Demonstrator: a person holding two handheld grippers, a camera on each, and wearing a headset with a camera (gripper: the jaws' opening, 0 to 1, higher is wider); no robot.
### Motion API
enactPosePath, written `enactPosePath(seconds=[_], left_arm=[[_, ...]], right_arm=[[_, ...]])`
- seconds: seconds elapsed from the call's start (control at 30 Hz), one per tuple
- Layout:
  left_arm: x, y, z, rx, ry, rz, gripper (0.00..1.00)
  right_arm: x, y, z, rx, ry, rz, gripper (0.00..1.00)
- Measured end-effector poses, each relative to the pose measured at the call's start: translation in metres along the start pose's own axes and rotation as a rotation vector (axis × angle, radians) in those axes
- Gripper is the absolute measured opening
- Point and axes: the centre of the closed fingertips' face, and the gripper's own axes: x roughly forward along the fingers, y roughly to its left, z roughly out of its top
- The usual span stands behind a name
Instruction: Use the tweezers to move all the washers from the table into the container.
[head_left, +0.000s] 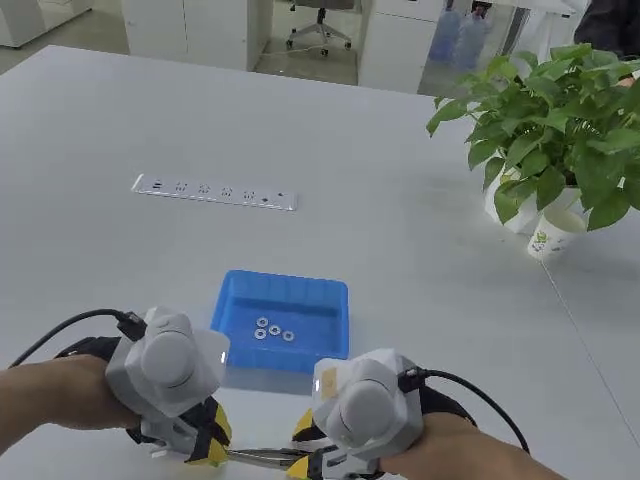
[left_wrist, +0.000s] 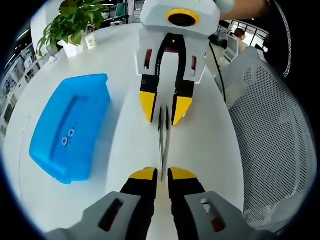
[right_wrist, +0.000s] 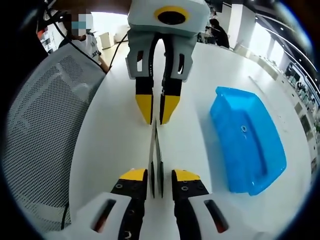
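Thin metal tweezers (head_left: 262, 457) lie level just above the white table (head_left: 400, 200) at its near edge, bridging both grippers. My left gripper (head_left: 205, 440) and my right gripper (head_left: 305, 455) face each other, each shut on one end. In the left gripper view the tweezers (left_wrist: 163, 145) run from my jaws to the right gripper (left_wrist: 165, 105). The right gripper view shows the tweezers' (right_wrist: 155, 160) two blades spread at my jaws and meeting at the left gripper (right_wrist: 155, 109). The blue container (head_left: 283, 318) (left_wrist: 67, 130) (right_wrist: 247, 137) holds three washers (head_left: 273, 330) (left_wrist: 67, 137).
A white power strip (head_left: 213, 192) lies beyond the container. At the right stand a potted plant (head_left: 560, 130) and a paper cup (head_left: 550, 235). A mesh chair back (left_wrist: 270, 130) (right_wrist: 45, 115) sits just off the table's near edge.
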Motion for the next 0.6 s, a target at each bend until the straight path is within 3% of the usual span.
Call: enactPosePath(seconds=[0.23, 0.6], left_arm=[[-0.018, 0.007, 0.008, -0.062, -0.086, 0.064, 0.25], [-0.055, 0.011, 0.022, -0.157, -0.253, 0.156, 0.44]], right_arm=[[-0.018, -0.012, 0.007, 0.03, -0.054, -0.065, 0.31], [-0.058, -0.033, 0.003, 0.186, -0.175, -0.211, 0.54]])
